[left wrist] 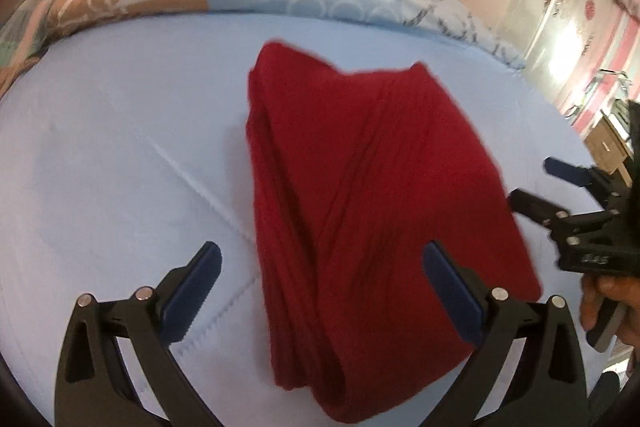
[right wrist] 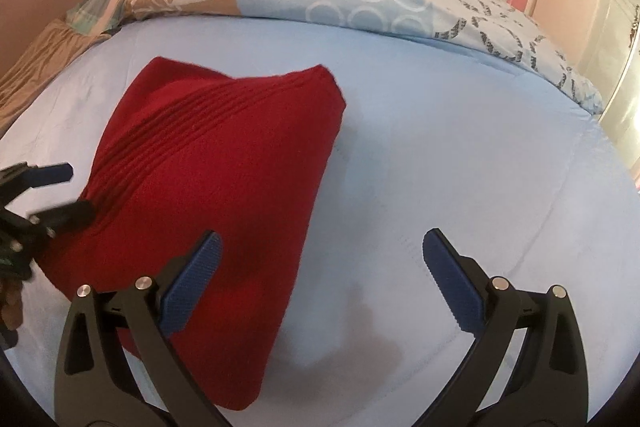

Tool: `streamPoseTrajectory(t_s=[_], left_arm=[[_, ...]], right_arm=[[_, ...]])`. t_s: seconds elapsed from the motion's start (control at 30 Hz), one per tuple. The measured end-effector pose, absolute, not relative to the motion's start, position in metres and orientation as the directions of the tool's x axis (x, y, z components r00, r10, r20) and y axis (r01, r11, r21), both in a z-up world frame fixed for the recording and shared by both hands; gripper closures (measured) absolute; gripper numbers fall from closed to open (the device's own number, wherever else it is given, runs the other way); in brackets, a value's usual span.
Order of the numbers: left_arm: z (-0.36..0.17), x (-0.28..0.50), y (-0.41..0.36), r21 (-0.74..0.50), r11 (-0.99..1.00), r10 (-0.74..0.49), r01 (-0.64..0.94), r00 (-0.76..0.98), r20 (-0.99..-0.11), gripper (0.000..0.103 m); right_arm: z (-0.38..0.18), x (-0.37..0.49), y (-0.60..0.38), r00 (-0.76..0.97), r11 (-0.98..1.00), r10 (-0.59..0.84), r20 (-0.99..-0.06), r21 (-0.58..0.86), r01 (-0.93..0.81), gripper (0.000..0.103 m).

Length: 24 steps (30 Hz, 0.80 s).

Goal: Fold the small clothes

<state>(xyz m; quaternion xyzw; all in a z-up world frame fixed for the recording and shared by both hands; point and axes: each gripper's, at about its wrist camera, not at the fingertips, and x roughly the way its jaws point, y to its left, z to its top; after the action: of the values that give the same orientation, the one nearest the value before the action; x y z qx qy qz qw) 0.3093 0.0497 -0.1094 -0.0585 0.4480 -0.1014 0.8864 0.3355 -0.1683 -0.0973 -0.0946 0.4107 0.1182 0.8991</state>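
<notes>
Left wrist view: the left gripper (left wrist: 322, 283) hovers spread wide and empty over the near end of the folded red garment (left wrist: 360, 219) on the blue bedsheet (left wrist: 120, 147) — the right gripper (right wrist: 322, 275), just right of it, gapes empty too.

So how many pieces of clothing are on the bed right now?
1: a red knitted garment, folded, lying mid-bed on the light blue sheet, between the two open grippers. Others could be hidden out of view.
</notes>
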Motion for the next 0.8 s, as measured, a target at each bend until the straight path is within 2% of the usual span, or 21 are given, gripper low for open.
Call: streamPoseTrajectory(t_s=[0.07,0.17,0.3,0.4,0.43,0.53,0.6,0.8], left_arm=[[-0.122,0.314,0.056,-0.18,0.981,-0.192,0.076,0.55,-0.813,0.002],[-0.141,0.322,0.068,-0.284,0.959,-0.251,0.009,0.499,-0.829,0.002],[-0.144,0.328,0.058,-0.288,0.957,-0.262,0.026,0.498,-0.827,0.002],[-0.145,0.326,0.048,-0.269,0.962,-0.258,0.051,0.501,-0.826,0.019],[-0.144,0.327,0.043,-0.281,0.957,-0.282,0.079,0.497,-0.821,0.042],[-0.139,0.33,0.03,-0.246,0.965,-0.254,0.084,0.507,-0.824,0.053],[-0.139,0.331,0.029,-0.241,0.968,-0.244,0.074,0.517,-0.82,0.055],[-0.135,0.333,0.024,-0.207,0.974,-0.221,0.087,0.532,-0.817,0.065]], right_arm=[[-0.1,0.334,-0.167,0.627,0.954,0.139,-0.766,-0.067,-0.293,0.003],[-0.103,0.334,-0.166,0.619,0.952,0.144,-0.772,-0.063,-0.3,0.003],[-0.105,0.338,-0.167,0.613,0.956,0.144,-0.777,-0.05,-0.289,0.003],[-0.108,0.342,-0.168,0.605,0.959,0.144,-0.783,-0.04,-0.28,0.003],[-0.109,0.343,-0.169,0.605,0.96,0.141,-0.784,-0.04,-0.276,0.003],[-0.113,0.345,-0.169,0.588,0.962,0.147,-0.795,-0.024,-0.273,0.003],[-0.117,0.346,-0.169,0.567,0.963,0.17,-0.806,0.013,-0.27,0.003],[-0.129,0.364,-0.184,0.489,0.952,0.305,-0.817,0.246,-0.184,0.003]])
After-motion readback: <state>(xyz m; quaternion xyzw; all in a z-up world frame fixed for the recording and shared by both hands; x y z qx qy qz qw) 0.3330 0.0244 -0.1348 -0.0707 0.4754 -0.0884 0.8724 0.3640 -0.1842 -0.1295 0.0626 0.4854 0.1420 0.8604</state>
